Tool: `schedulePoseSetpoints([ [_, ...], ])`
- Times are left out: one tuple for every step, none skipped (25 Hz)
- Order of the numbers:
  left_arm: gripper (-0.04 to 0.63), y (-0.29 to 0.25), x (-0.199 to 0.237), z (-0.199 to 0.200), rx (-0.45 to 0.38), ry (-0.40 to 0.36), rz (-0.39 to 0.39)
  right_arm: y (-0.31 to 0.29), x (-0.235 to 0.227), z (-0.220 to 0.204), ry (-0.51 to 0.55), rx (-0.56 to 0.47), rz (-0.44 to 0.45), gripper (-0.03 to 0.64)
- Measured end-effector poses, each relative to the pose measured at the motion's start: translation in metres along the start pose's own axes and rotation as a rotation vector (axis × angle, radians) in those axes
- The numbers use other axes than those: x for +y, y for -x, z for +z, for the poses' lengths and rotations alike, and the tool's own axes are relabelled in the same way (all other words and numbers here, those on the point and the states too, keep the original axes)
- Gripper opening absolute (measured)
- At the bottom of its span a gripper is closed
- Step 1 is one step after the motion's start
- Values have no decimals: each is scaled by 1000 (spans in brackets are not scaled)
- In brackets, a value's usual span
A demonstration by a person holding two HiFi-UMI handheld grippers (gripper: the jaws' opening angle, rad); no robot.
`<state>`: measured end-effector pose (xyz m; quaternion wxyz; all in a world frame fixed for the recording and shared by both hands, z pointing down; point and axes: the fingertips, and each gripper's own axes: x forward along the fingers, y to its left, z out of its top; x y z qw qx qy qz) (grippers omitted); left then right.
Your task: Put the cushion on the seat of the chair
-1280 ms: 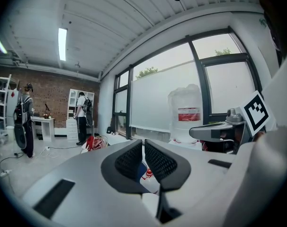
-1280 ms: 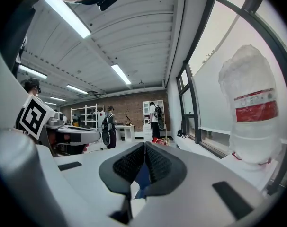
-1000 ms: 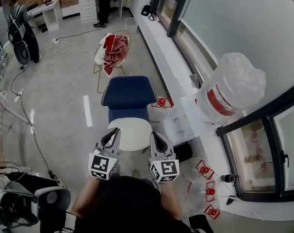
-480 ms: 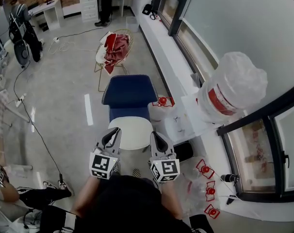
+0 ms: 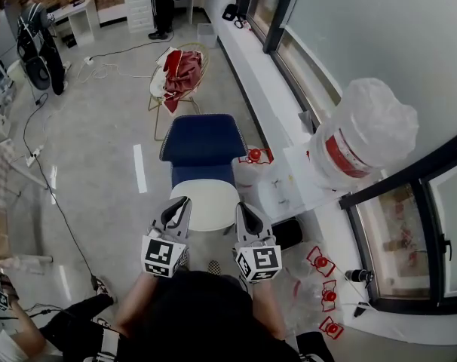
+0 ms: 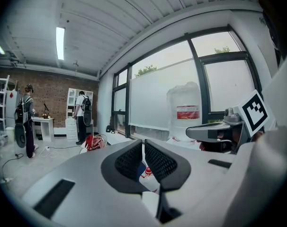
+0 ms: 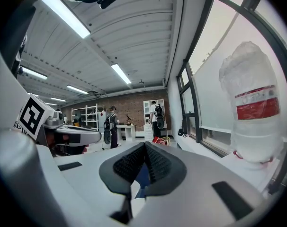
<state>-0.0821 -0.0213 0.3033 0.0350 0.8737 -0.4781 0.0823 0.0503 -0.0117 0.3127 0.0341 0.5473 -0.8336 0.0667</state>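
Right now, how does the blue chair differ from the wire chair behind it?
The blue chair is a solid shell; the wire chair is an open, gold-coloured frame. The blue chair's seat looks bare; the wire chair holds red cloth. The blue chair stands nearer you, the wire chair farther off. Both stand on the floor near the window side.

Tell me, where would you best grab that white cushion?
Probably by its near rim, from the person's side. The cushion lies flat, with that rim closest to the left gripper and right gripper; the blue chair blocks the far side.
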Motion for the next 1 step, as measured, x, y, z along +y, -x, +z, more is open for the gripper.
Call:
schedulePoseSetpoints([
  [32,0,0,-1,1,0,-1,0,0,0,0,1,1,29],
])
